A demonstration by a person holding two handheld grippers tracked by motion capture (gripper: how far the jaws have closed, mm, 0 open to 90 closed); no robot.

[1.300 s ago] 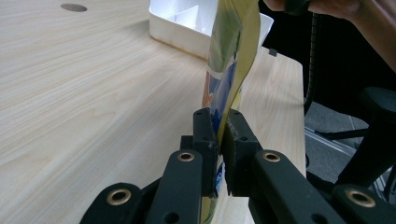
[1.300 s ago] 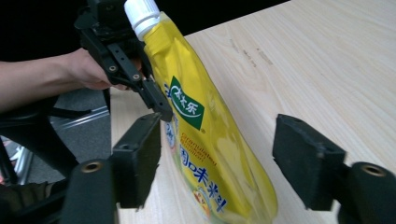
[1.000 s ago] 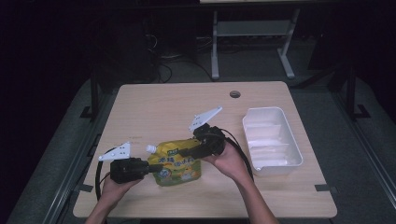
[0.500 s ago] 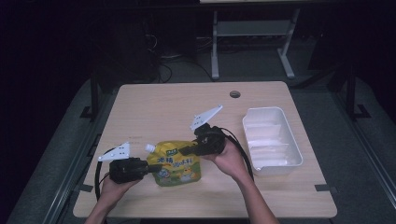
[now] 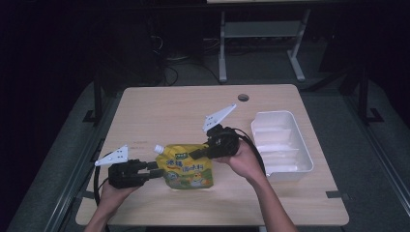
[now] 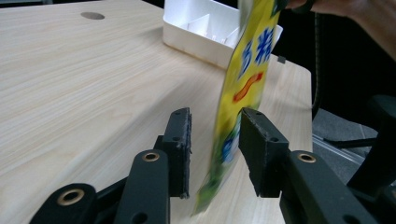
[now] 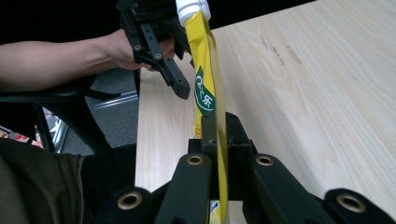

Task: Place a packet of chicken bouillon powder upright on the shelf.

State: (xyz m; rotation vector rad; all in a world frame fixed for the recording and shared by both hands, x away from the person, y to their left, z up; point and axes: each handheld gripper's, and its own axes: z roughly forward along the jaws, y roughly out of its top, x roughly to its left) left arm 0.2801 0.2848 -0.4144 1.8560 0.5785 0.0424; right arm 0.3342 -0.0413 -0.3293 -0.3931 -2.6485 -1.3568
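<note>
The right gripper (image 5: 196, 153) pinches the yellow spouted drink pouch (image 5: 187, 166) above the pale wooden table (image 5: 169, 106); the left gripper (image 5: 154, 170) (jaws just opening) straddles its edge, pads apart

One camera looks down from above the pale wooden tabletop (image 5: 159, 111); two ride low, close, sharing the yellow spouted pouch (image 5: 188, 166).
</note>
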